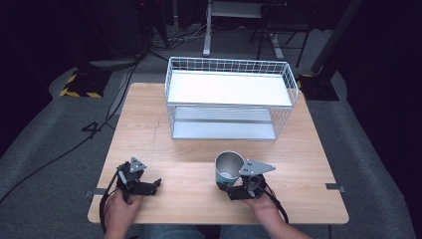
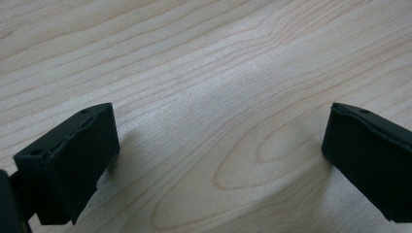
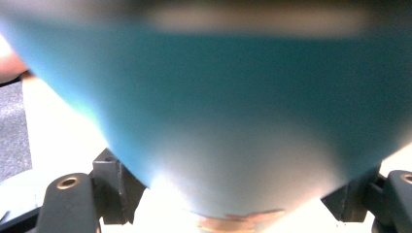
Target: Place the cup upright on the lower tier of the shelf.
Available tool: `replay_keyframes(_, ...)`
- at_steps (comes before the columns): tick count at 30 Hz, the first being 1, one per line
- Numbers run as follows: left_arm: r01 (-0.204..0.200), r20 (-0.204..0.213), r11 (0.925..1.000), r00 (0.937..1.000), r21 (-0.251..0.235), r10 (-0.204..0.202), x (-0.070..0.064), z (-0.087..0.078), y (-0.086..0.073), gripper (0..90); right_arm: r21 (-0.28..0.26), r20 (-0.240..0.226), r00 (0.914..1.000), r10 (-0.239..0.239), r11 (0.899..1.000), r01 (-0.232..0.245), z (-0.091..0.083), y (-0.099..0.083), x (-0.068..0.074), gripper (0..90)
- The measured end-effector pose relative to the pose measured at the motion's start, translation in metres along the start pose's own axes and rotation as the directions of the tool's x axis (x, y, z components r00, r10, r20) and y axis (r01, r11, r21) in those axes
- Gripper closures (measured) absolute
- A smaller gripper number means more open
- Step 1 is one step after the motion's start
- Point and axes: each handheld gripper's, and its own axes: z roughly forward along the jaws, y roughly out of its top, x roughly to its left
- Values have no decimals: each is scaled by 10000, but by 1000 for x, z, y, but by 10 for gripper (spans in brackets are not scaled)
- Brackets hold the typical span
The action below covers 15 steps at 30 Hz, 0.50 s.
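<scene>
High view: the cup [image 1: 228, 169] stands on the tabletop [image 1: 189, 164] in front of the rack [image 1: 229, 97], grasped by the right gripper [image 1: 230, 185]. Left gripper view: the fingers [image 2: 73, 160] are spread, empty. Right gripper view: the cup's [image 3: 209, 107] tapered wall could slip from a loose hold.

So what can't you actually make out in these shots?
- Right gripper view: the cup is blurred and cut off at the edges, hiding the jaw contact.
- High view: the right gripper is partly behind the cup.
- High view: the rack lower shelf is partly hidden.
</scene>
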Motion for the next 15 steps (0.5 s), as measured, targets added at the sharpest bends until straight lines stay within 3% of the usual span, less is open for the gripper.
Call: replay_keyframes(15, -6, -45, 10000, 10000, 24, 6, 2, 1, 2, 6, 22, 814, 9966, 89, 10000, -92, 19, 27, -34, 241)
